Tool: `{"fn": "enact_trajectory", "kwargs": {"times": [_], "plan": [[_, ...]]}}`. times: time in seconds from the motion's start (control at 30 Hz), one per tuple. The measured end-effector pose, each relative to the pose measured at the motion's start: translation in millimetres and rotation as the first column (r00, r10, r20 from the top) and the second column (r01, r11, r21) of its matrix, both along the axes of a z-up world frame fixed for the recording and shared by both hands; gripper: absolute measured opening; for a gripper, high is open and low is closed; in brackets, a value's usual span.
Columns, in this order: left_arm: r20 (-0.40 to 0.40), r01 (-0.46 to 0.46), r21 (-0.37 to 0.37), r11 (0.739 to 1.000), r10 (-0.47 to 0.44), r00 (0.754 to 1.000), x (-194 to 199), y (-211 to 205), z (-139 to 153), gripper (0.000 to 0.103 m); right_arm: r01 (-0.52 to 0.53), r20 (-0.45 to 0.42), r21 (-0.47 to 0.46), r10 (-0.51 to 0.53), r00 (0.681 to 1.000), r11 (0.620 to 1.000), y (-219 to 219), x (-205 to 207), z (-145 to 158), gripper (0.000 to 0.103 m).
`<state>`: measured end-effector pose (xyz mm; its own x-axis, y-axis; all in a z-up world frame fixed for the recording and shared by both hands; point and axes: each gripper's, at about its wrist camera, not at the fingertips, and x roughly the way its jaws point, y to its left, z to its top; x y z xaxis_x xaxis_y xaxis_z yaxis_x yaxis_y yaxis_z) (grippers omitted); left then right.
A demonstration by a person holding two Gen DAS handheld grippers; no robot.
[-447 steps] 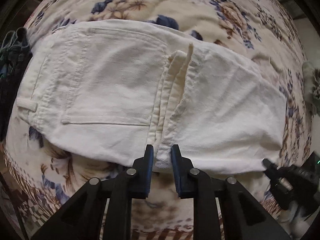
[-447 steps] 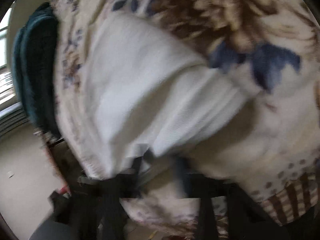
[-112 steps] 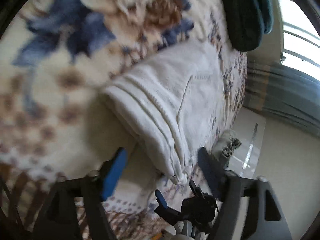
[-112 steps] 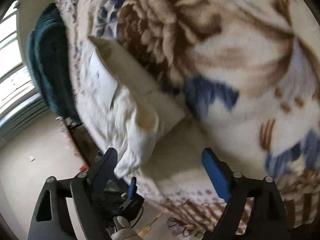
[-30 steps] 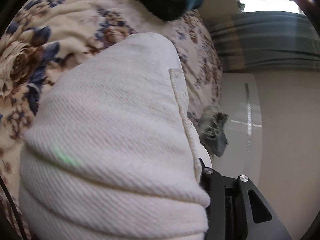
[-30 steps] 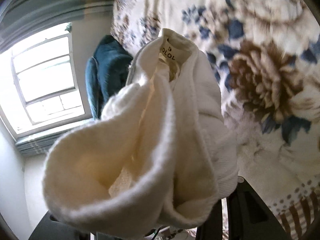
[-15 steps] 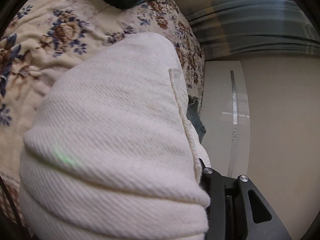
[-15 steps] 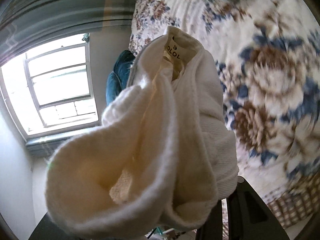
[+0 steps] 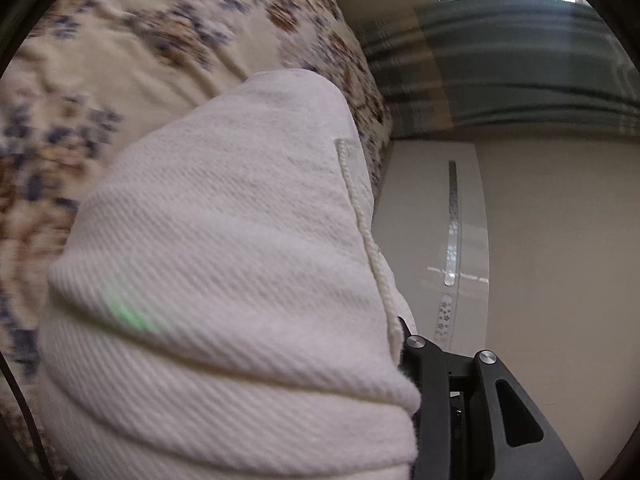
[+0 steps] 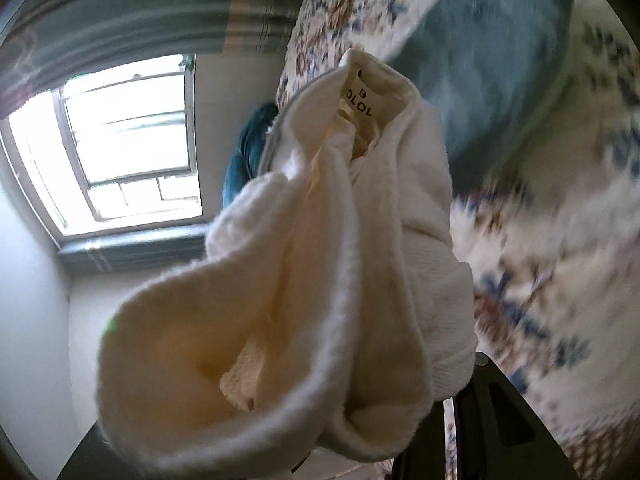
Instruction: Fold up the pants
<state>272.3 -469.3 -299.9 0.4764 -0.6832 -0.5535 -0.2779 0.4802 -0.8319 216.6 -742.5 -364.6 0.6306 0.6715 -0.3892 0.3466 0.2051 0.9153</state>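
The left gripper (image 9: 404, 360) and the right gripper (image 10: 400, 420) each held the folded white pants (image 9: 240, 280) clamped, above the floral blanket (image 9: 120, 60)

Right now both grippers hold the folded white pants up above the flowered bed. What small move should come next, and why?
Probably carry the pants a little further toward the teal clothes on the blanket, then lower them. The folded bundle fills both views, bunched in the left gripper and the right gripper, so the fold looks finished and only needs a resting place.
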Motion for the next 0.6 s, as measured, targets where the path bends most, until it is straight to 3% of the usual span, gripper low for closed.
{"fn": "enact_trajectory", "kwargs": {"times": [0.2, 0.33, 0.47, 0.6], "plan": [[0.080, 0.025, -0.024, 0.999, -0.023, 0.997, 79.6, -91.2, -10.6, 0.037, 0.015, 0.069, -0.024, -0.013, 0.998, 1.000, -115.2, 70.9, -2.4, 0.040], [0.124, 0.034, -0.015, 0.999, -0.031, 0.992, 117.6, -127.8, -35.8, 0.037, -0.012, 0.111, -0.037, 0.016, 0.994, 0.999, -165.3, 117.2, -24.2, 0.039], [0.105, 0.056, 0.016, 0.998, -0.057, 0.993, 131.0, -158.2, -88.3, 0.037, -0.048, 0.094, -0.051, 0.052, 0.994, 0.998, -196.1, 146.7, -75.0, 0.039], [0.030, 0.060, 0.066, 0.996, -0.062, 0.998, 120.7, -165.1, -152.4, 0.037, -0.075, -0.009, -0.044, 0.075, 0.997, 0.996, -208.7, 144.0, -144.8, 0.039]]}}
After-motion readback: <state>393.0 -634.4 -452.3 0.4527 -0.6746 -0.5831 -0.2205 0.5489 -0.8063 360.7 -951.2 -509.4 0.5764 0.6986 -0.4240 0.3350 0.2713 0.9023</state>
